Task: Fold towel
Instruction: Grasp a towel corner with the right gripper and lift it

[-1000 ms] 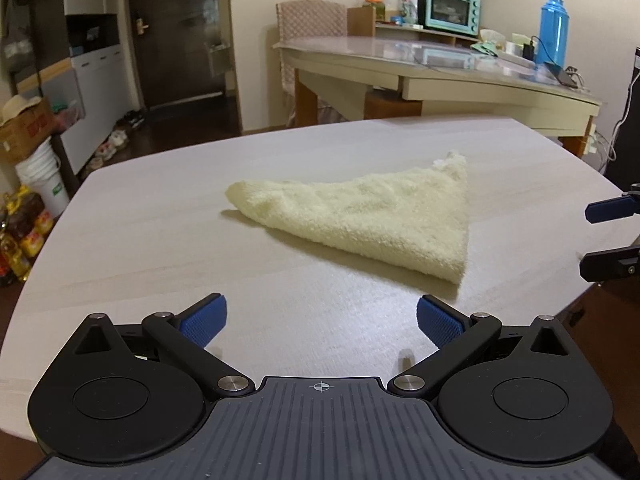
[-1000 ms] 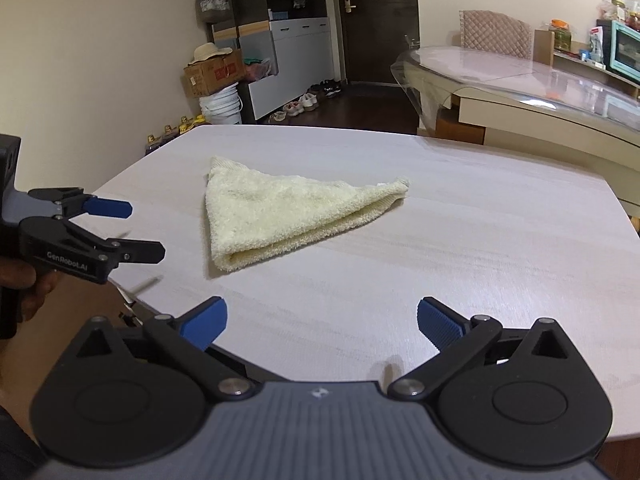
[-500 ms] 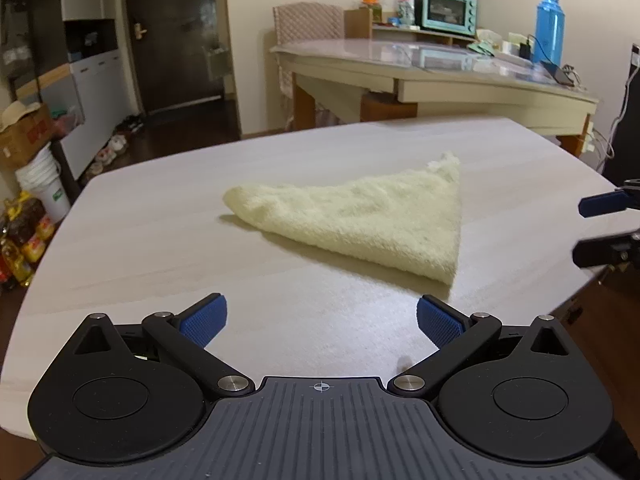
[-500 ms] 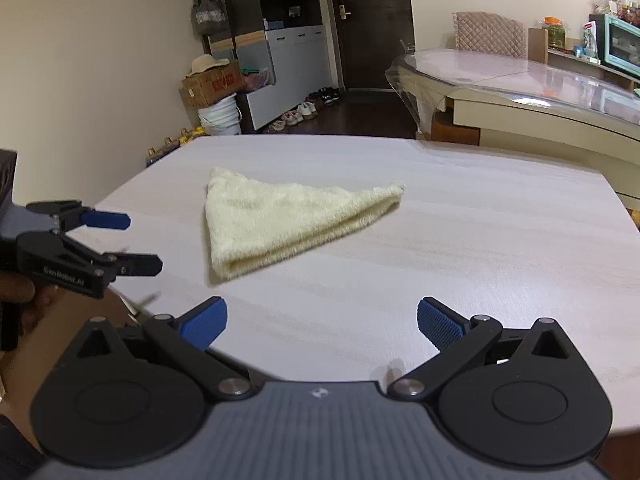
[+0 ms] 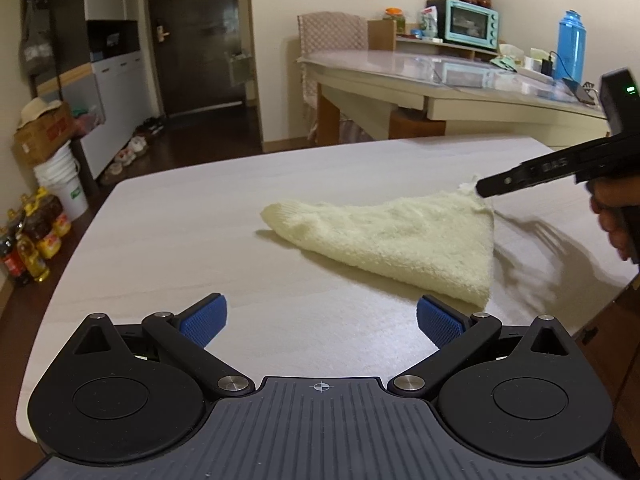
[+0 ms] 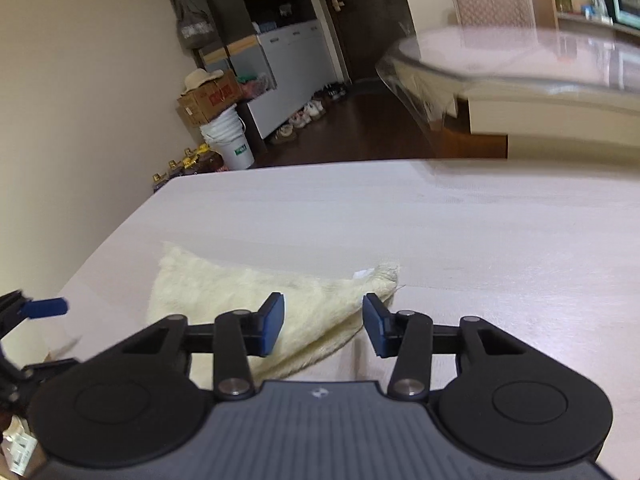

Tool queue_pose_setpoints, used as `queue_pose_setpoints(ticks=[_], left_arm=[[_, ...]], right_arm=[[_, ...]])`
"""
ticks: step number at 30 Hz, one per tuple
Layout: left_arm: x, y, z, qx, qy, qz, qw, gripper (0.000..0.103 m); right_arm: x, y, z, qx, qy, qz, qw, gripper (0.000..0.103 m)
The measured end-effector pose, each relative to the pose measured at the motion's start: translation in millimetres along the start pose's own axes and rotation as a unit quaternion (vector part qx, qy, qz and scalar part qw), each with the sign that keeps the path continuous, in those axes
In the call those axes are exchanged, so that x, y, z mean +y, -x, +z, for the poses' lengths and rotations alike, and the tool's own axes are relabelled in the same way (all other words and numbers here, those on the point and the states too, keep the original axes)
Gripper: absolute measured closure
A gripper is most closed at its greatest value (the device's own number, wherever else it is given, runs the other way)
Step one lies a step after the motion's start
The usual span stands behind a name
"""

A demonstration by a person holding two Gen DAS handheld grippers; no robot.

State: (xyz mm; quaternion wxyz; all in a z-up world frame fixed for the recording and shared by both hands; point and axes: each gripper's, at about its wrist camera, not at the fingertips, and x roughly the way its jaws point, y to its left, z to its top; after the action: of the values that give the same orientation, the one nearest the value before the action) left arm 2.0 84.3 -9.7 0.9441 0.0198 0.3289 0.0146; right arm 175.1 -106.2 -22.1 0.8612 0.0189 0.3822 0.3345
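Our right gripper had just been narrowing its jaws, and its 2 blue pads stood partly apart, one on each side of the towel's pointed corner. We could see cloth in the gap between them, but neither pad pressed on it. From the left wrist view, this same gripper reached in from the right, its dark tip at the towel's far corner, where a small white tag stuck out. We could see the hand that held its grip at the right edge of that view.

Our left gripper hung over the near part of the table with its jaws spread wide and nothing between the 2 pads. Ahead of it and a little to its right, well apart from the pads, the pale yellow towel lay flat on the light wood-grain top, folded into a triangle. 1 rounded corner pointed to the left, 1 lay nearest the left gripper's right pad, and the 3rd sat under the right gripper's tip.

In the right wrist view, we saw the left gripper at the left edge, beside the towel's wide end.
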Motion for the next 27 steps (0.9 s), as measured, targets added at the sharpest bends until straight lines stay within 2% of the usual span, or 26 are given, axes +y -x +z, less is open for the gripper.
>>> queue_pose_setpoints(ticks=[3, 5, 6, 9, 13, 15, 18, 20, 23, 27], left_arm=[[2.2, -3.0, 2.8, 0.0, 0.001, 0.002, 1.0, 0.0], [2.6, -5.8, 3.6, 0.001, 0.001, 0.003, 1.0, 0.0], [2.7, -7.5, 3.9, 0.002, 0.002, 0.003, 1.0, 0.0], [3.4, -9.9, 4.3, 0.002, 0.002, 0.005, 1.0, 0.0], [12.5, -7.5, 4.2, -0.003, 0.011, 0.015, 0.9998, 0.0], [19.0, -4.7, 4.6, -0.007, 0.013, 0.024, 0.9996, 0.0], [37.9, 3.0, 5.8, -0.014, 0.02, 0.049, 0.9985, 0.0], [51.9, 7.9, 6.3, -0.018, 0.029, 0.066, 0.9972, 0.0], [71.6, 15.3, 6.9, -0.024, 0.042, 0.09, 0.9948, 0.0], [85.1, 26.1, 5.3, -0.032, 0.066, 0.094, 0.9929, 0.0]], right_arm=[[-5.1, -8.0, 0.0, 0.0, -0.017, 0.003, 1.0, 0.057], [-7.9, -11.4, -1.2, -0.003, -0.025, 0.004, 1.0, 0.063], [-7.1, -10.9, -1.9, -0.008, -0.022, 0.001, 1.0, 0.074], [0.7, -4.7, -4.3, -0.028, -0.002, -0.007, 1.0, 0.089], [30.8, 14.7, -8.3, -0.064, 0.069, -0.033, 0.995, 0.091], [48.0, 27.7, -11.1, -0.084, 0.099, -0.033, 0.991, 0.091], [78.3, 53.7, -16.0, -0.108, 0.116, 0.039, 0.987, 0.093], [109.3, 67.0, -23.3, -0.108, 0.152, 0.085, 0.979, 0.096], [147.1, 69.9, -36.9, -0.095, 0.203, 0.119, 0.967, 0.097], [160.4, 62.3, -45.5, -0.105, 0.242, 0.077, 0.961, 0.097]])
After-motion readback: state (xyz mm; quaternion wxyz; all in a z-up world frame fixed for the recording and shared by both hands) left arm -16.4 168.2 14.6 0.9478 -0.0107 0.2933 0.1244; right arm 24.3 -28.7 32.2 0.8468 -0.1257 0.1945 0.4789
